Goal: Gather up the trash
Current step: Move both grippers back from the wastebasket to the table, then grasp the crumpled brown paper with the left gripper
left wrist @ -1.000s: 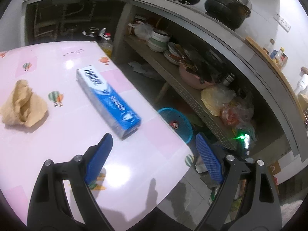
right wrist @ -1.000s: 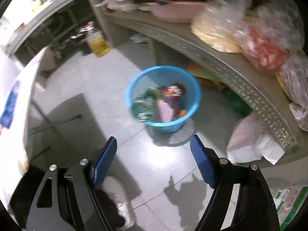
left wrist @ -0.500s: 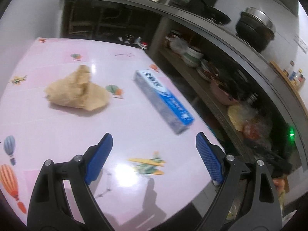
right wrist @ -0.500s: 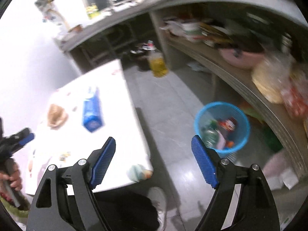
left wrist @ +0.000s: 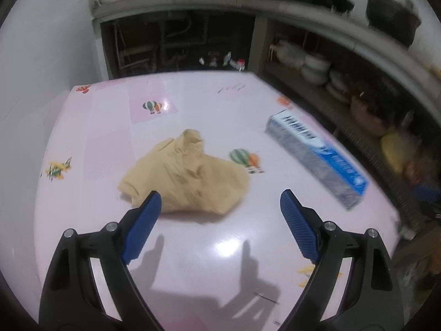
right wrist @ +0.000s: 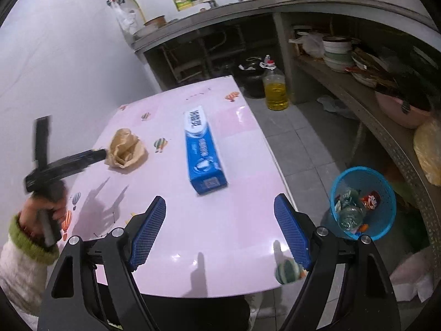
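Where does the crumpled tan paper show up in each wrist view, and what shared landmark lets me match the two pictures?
Left wrist: crumpled tan paper lies centre frame on the pink table, just ahead of the open jaws.
Right wrist: crumpled tan paper lies left of centre, at the tip of the left gripper.
Shared landmark: the blue toothpaste box, to the paper's right in both.

Left tool [left wrist: 220, 207] now nearer crumpled paper [left wrist: 187, 173], off box.
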Demonstrator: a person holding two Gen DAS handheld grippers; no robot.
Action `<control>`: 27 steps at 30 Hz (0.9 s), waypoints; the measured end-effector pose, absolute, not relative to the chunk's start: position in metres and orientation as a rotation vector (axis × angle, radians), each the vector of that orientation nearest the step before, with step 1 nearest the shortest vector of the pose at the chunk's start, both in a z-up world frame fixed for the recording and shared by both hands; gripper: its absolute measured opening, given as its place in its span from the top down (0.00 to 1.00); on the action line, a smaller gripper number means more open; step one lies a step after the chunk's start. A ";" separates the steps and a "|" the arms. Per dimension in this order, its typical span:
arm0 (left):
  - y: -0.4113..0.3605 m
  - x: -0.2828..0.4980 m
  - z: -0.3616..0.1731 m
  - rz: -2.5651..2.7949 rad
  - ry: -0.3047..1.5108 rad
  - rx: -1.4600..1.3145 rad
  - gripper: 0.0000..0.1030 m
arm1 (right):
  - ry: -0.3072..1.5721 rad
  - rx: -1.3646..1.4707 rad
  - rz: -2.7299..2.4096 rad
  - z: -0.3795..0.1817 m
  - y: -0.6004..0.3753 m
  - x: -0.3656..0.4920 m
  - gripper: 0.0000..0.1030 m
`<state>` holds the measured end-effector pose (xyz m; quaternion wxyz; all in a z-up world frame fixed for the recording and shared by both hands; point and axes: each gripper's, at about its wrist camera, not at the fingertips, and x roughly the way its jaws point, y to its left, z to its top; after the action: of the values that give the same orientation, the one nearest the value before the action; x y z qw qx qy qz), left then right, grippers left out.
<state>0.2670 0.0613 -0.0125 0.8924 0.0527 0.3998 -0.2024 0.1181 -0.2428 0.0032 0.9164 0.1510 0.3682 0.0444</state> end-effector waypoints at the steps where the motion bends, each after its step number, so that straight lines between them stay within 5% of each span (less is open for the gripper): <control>1: 0.060 0.278 -0.018 -0.408 0.846 0.120 0.19 | 0.758 0.304 0.095 0.004 -0.239 0.120 0.24; 8: 0.051 0.327 -0.052 -0.355 0.954 0.179 0.21 | 0.775 0.286 0.105 0.004 -0.226 0.134 0.24; 19: 0.048 0.316 -0.067 -0.321 0.948 0.221 0.77 | 0.777 0.295 0.122 0.009 -0.229 0.160 0.24; 27: 0.045 0.258 -0.067 -0.425 0.955 0.176 0.85 | 0.858 0.244 0.135 -0.003 -0.217 0.216 0.24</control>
<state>0.2577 0.0454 -0.0668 0.8628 0.0840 0.4555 -0.2026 0.2164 -0.2169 -0.0031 0.8999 0.1180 0.4148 0.0653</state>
